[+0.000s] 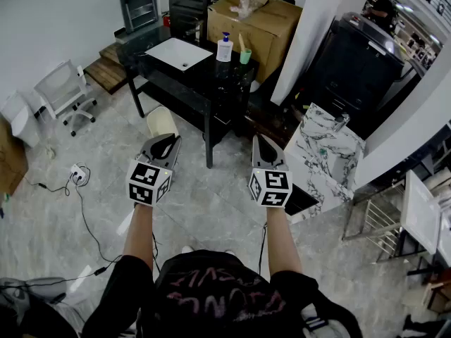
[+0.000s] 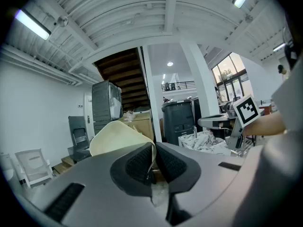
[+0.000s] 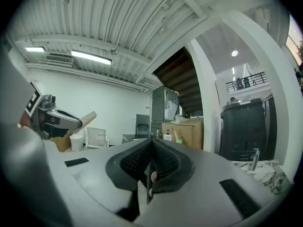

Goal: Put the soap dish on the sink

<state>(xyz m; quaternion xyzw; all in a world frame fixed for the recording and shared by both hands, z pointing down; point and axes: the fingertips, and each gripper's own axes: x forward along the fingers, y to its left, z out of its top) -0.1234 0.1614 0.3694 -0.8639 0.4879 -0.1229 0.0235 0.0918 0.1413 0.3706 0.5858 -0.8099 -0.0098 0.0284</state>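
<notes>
A cream soap dish (image 1: 161, 122) sticks forward out of my left gripper (image 1: 163, 141), which is shut on its edge. In the left gripper view the dish (image 2: 118, 137) curves up to the left of the closed pads (image 2: 137, 164). The white sink basin (image 1: 179, 53) lies on a black table (image 1: 211, 90) further ahead, well apart from both grippers. My right gripper (image 1: 266, 146) hangs level with the left one, over the floor. Its jaws are pressed together with nothing held (image 3: 150, 161). The right gripper view also catches the left gripper (image 3: 52, 118) with the dish (image 3: 84, 118).
A soap pump bottle (image 1: 224, 48) and a green cup (image 1: 244, 55) stand on the table beside the sink. Behind is a cardboard box (image 1: 255, 18). A white chair (image 1: 63, 90) is at left, a marble slab (image 1: 325, 157) at right, cables (image 1: 77, 178) on the floor.
</notes>
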